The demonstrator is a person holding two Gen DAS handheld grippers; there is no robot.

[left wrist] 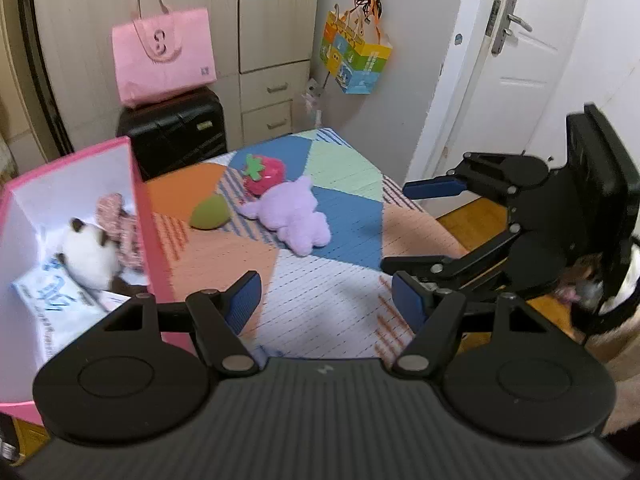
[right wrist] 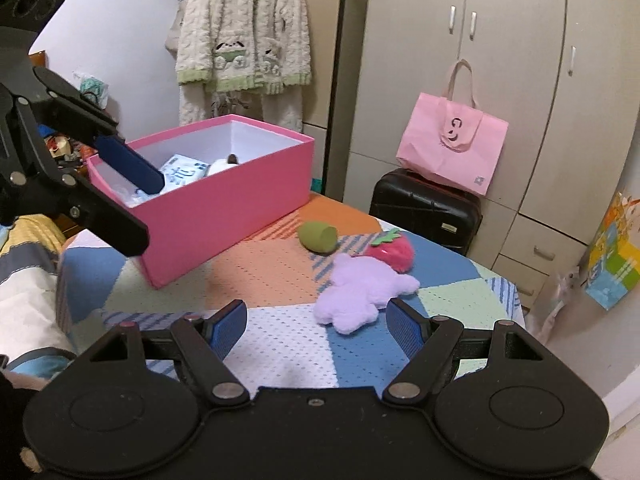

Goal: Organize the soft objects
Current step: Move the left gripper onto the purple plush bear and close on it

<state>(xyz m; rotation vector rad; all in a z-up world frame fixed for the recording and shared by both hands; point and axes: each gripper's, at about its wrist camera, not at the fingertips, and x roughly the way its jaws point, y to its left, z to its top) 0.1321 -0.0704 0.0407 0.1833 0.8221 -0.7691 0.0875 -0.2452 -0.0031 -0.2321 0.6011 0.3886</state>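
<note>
Left wrist view: left gripper (left wrist: 326, 300) spread, empty, bottom centre; right gripper (left wrist: 412, 232) spread, empty, right. Centre, on patchwork cover (left wrist: 340, 292): purple plush (left wrist: 292, 216), strawberry plush (left wrist: 264, 174), green plush (left wrist: 210, 212). Left: pink box (left wrist: 142, 220) holding white plush (left wrist: 90, 256).

A home bedroom: wardrobe (right wrist: 460, 60), hanging fleece robe (right wrist: 244, 28), suitcase (right wrist: 424, 208), patchwork bedspread (right wrist: 272, 272).

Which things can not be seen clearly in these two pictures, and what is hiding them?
- Pink box contents: in the right wrist view its front wall and the left gripper hide most of them.
- White plush in the box: blurred in the left wrist view.
- Strawberry plush: partly hidden behind the purple plush, right wrist view.
</note>
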